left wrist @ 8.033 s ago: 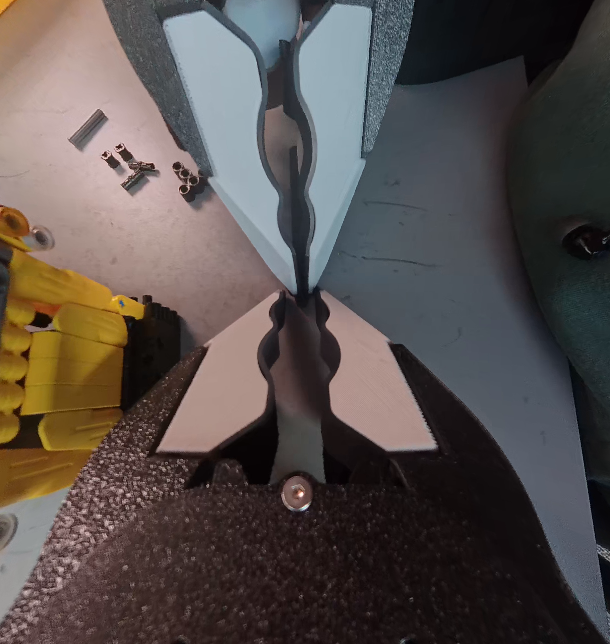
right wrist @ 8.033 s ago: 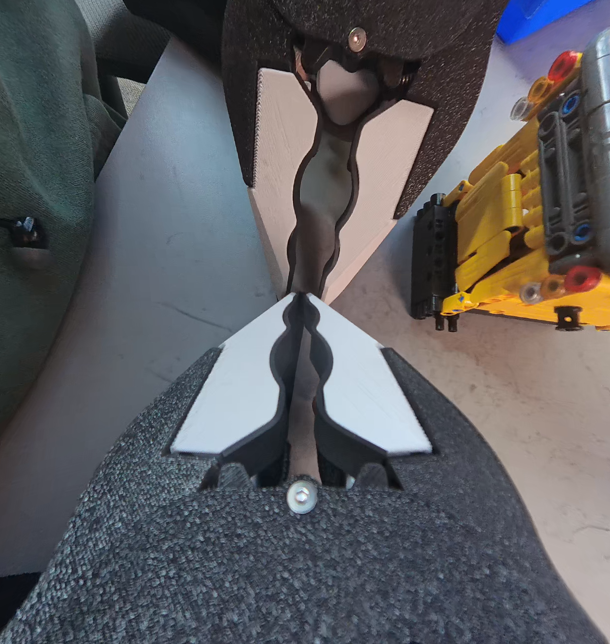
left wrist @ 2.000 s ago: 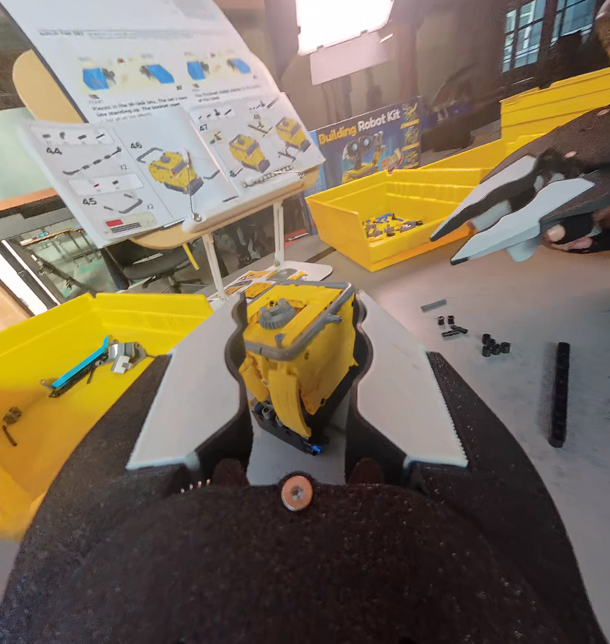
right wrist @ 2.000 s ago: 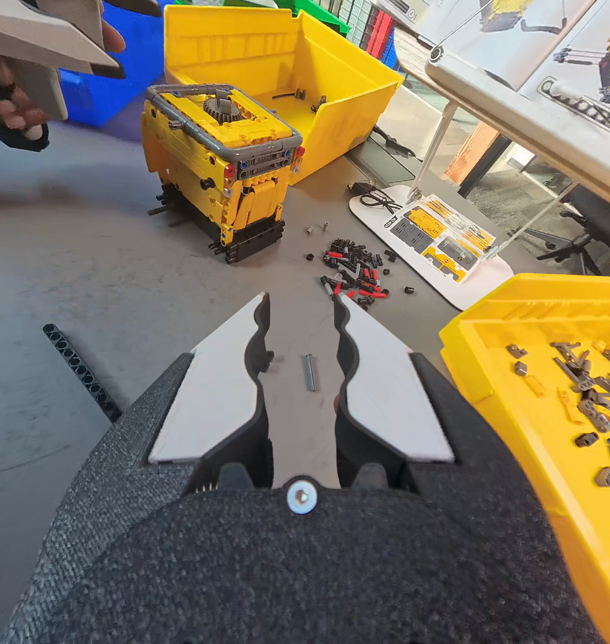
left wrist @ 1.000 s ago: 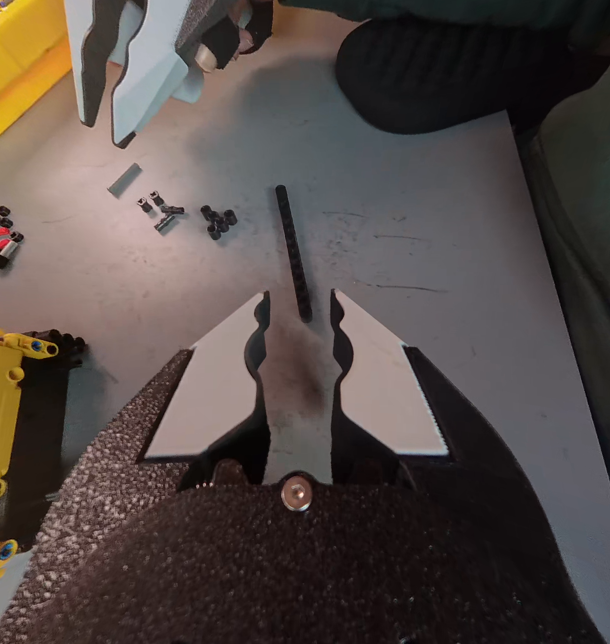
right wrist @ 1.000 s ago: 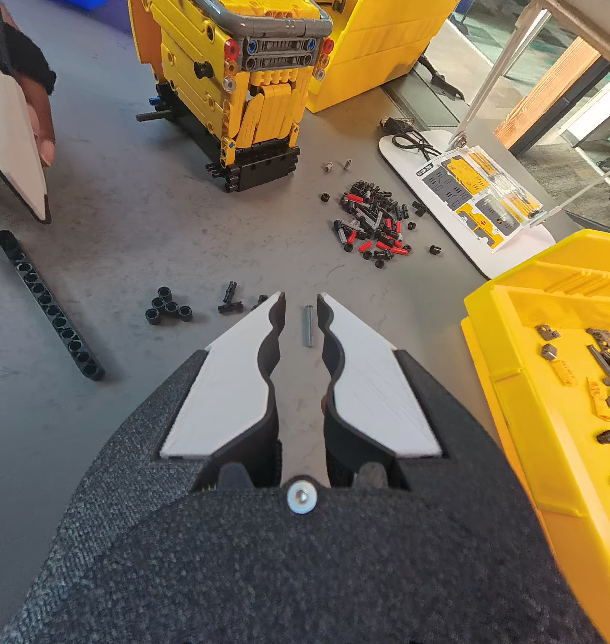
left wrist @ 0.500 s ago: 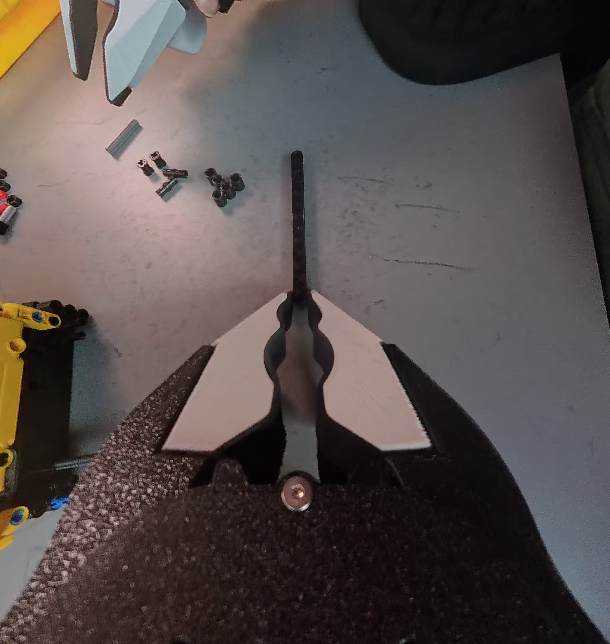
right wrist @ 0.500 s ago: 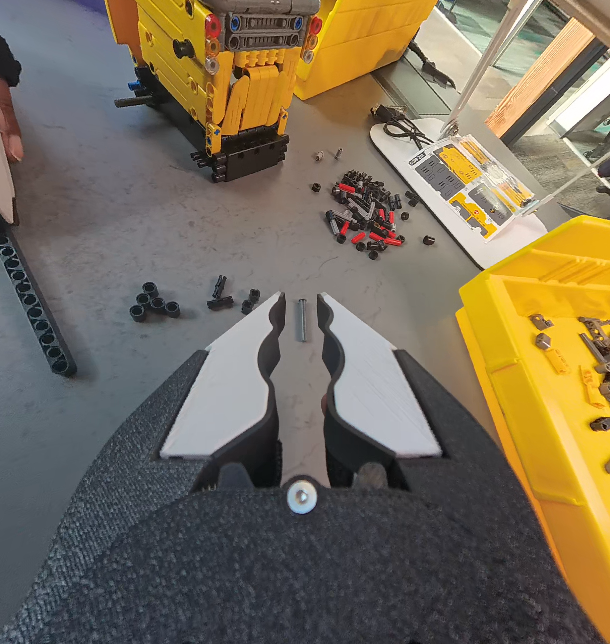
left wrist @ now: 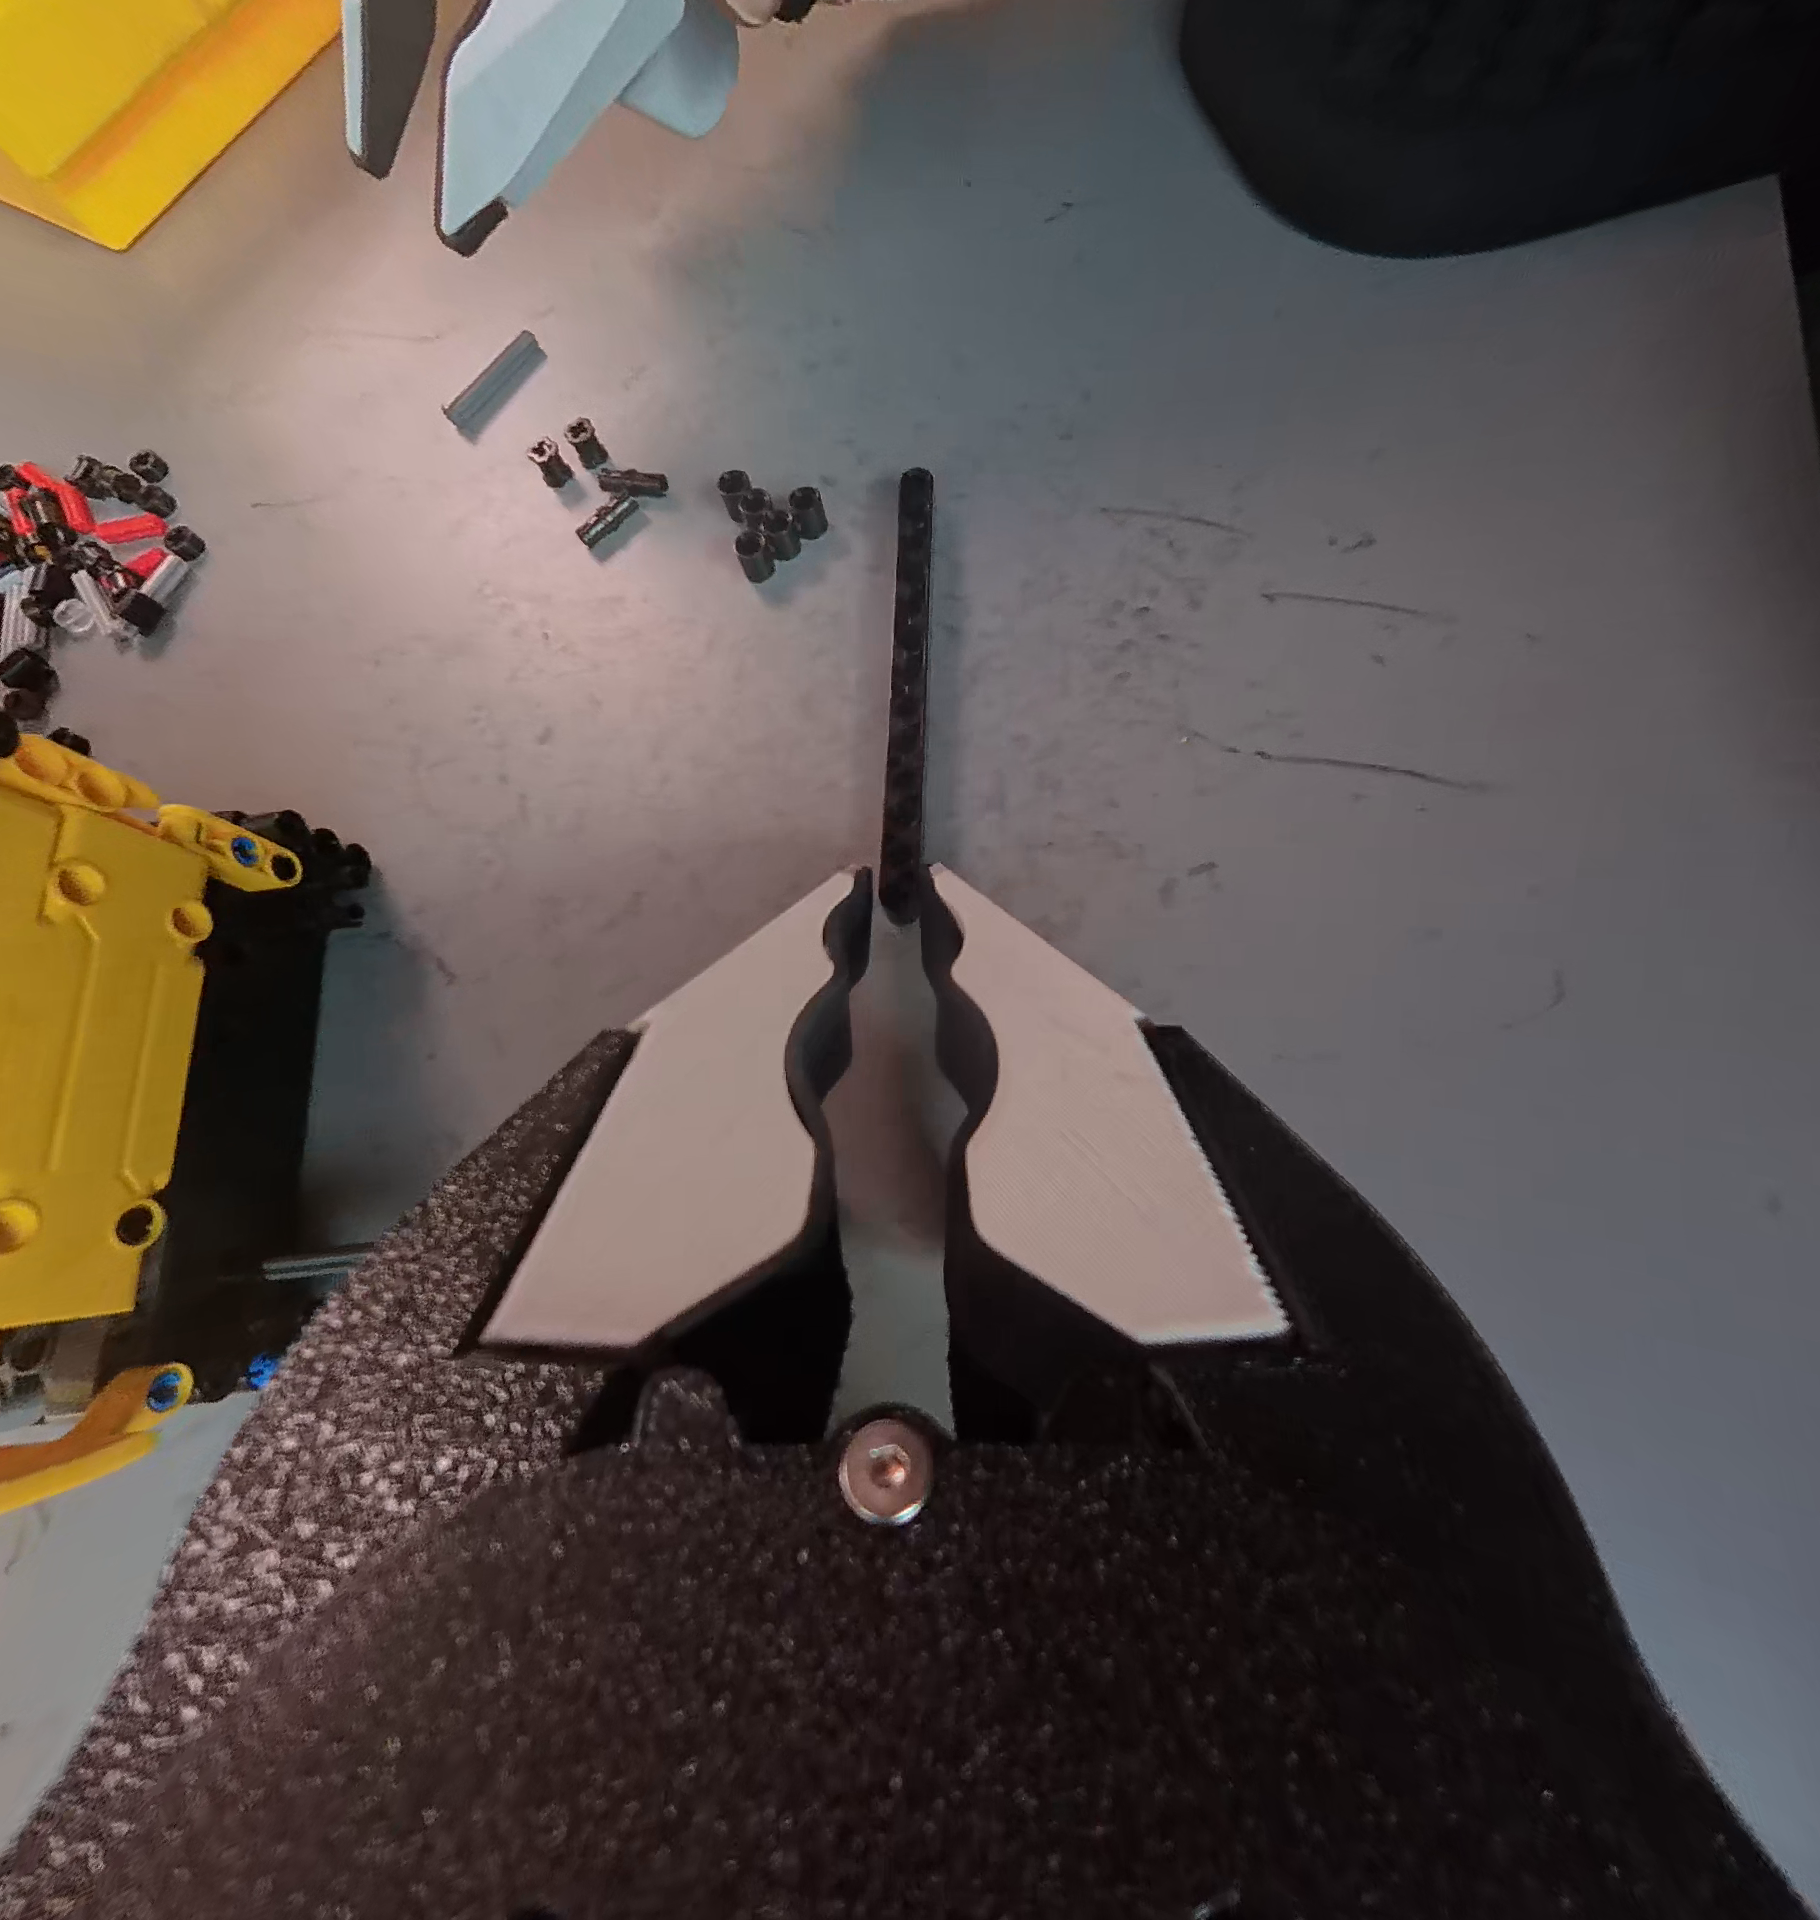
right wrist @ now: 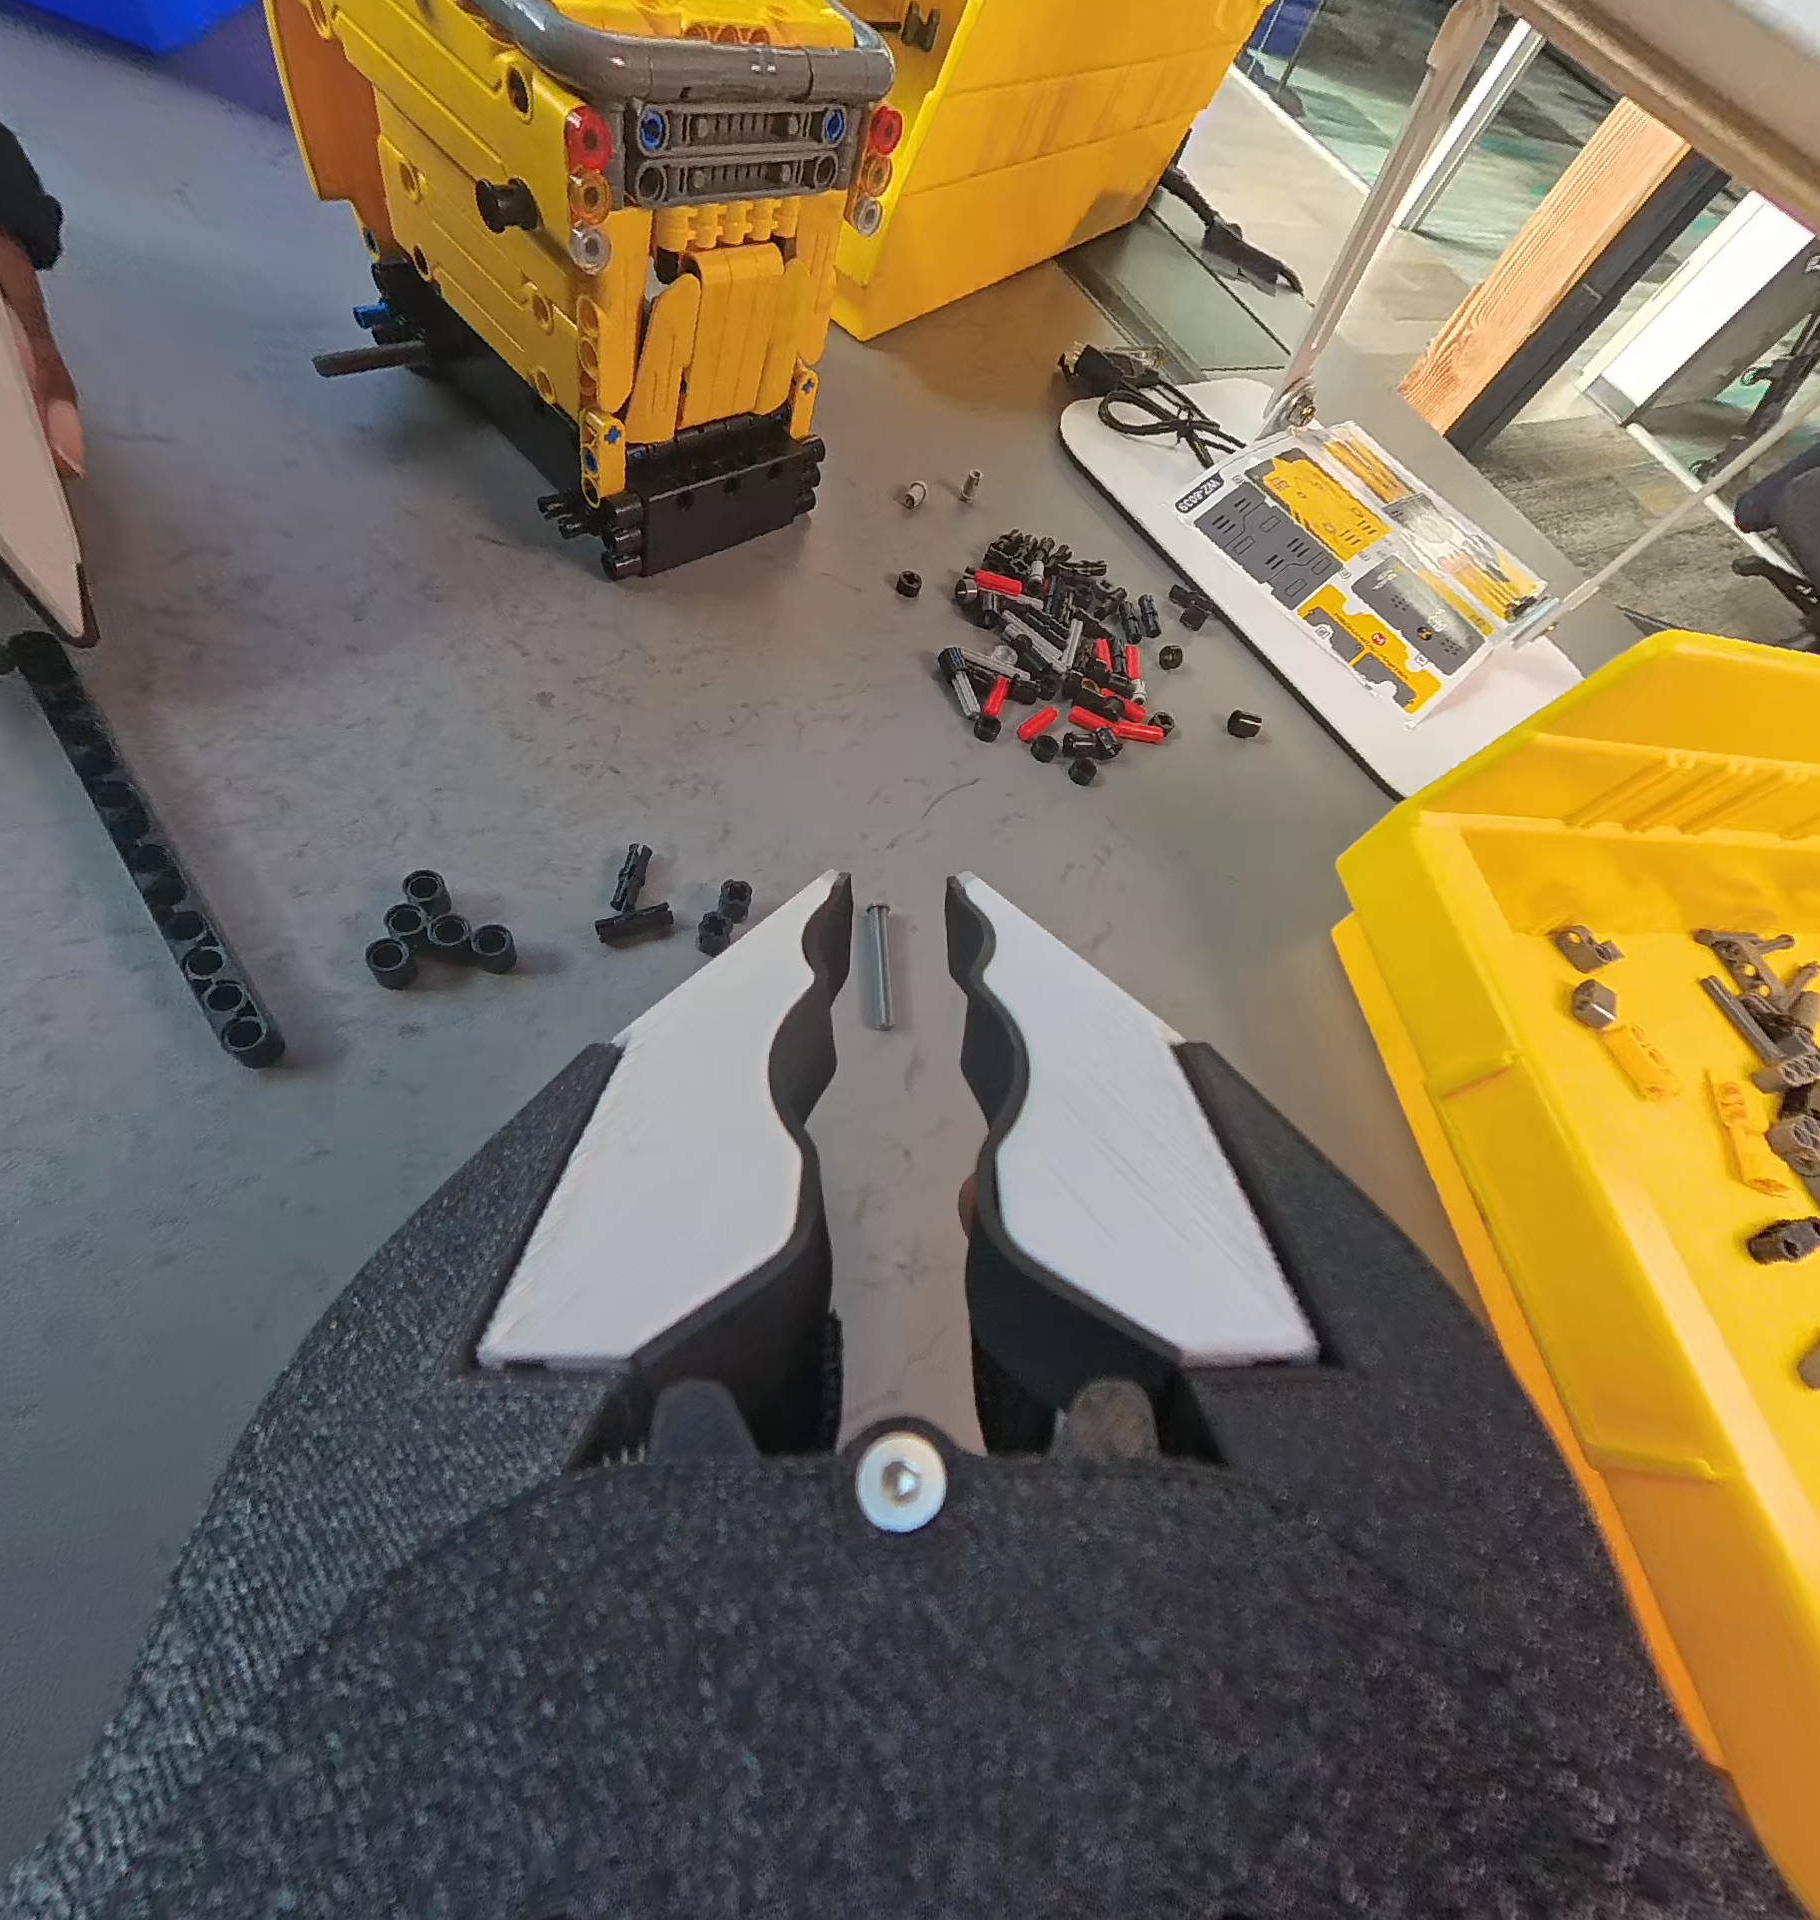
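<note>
My left gripper (left wrist: pixel 898 883) is shut on the near end of a long black beam with holes (left wrist: pixel 908 675), which lies along the grey table; the beam also shows in the right wrist view (right wrist: pixel 137 842). My right gripper (right wrist: pixel 898 883) is open, with a short grey axle (right wrist: pixel 877 966) lying on the table between its fingertips. The right gripper also shows at the top of the left wrist view (left wrist: pixel 449 145). The left gripper shows at the left edge of the right wrist view (right wrist: pixel 23 623). A yellow brick-built vehicle (right wrist: pixel 615 239) stands beyond.
Black bushes (right wrist: pixel 433 935) and small black pins (right wrist: pixel 667 909) lie left of the axle. A pile of red, black and grey pins (right wrist: pixel 1072 655) lies ahead. A yellow parts bin (right wrist: pixel 1633 1039) is at the right. A stand base with a sticker sheet (right wrist: pixel 1353 561) lies behind. My hands' fingertips stand some 20 centimeters from each other.
My left gripper moved onto the black beam and shut on its near end. My right gripper came lower and nearer, so that the grey axle now lies between its fingertips.
</note>
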Tool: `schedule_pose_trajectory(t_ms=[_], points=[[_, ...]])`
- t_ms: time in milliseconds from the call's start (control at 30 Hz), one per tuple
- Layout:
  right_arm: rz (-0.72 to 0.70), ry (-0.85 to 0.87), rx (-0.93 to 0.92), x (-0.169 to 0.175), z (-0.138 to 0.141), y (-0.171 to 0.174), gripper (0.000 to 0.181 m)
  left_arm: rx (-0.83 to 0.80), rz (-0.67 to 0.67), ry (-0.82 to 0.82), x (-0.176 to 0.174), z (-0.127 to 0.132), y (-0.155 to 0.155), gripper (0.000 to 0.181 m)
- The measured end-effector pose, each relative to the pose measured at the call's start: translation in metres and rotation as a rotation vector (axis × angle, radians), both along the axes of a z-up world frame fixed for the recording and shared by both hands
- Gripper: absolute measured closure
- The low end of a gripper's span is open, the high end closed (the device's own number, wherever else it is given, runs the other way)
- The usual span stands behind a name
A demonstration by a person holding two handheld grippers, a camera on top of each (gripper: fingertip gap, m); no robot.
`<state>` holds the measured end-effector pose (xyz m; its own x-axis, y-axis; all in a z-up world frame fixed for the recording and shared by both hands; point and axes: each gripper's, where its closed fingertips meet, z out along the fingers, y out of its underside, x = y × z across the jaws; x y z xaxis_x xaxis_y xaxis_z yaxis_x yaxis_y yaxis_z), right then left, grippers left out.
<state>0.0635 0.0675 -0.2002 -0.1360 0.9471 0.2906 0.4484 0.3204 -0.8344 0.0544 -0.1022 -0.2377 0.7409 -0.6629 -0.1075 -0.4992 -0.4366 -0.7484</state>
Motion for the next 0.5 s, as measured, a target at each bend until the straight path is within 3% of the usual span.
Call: schedule_pose_trajectory(t_ms=[233, 500], points=[[0.001, 0.027, -0.018, 0.000, 0.003, 0.000, 0.164, 0.020, 0.027, -0.030, -0.005, 0.006, 0.002, 0.171], [-0.003, 0.044, -0.045, -0.001, 0.005, 0.000, 0.164, 0.015, 0.006, -0.083, 0.000, 0.011, 0.000, 0.150]])
